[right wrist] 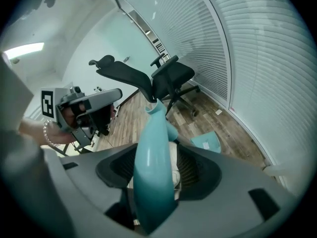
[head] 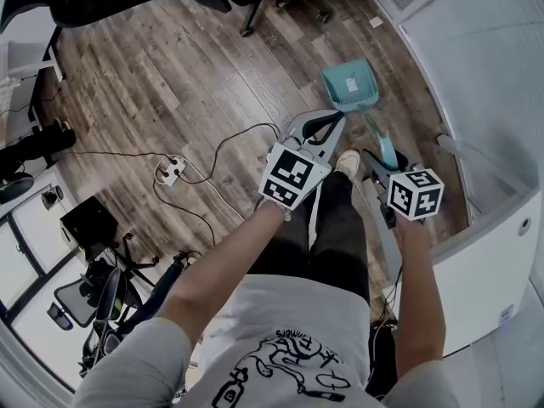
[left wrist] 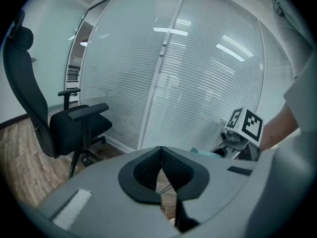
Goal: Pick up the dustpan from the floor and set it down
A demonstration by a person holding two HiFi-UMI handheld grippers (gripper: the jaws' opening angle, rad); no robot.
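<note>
My right gripper (head: 380, 161) has its fingers (right wrist: 192, 168) spread wide. The long teal plastic handle (right wrist: 152, 177) of the teal plastic dustpan (head: 350, 86) stands between them. A gap shows beside the handle, so the fingers do not clamp it. The pan lies flat on the brown wood-plank floor (head: 170, 83), close to the glass wall with white blinds (left wrist: 198, 73), and its handle slants up to that gripper. My left gripper (head: 330, 122) hangs just beside, its fingers (left wrist: 146, 171) closed tip to tip on nothing. My white shoe (head: 347, 161) shows between the two grippers. A black office chair (left wrist: 74, 123) stands by the wall.
</note>
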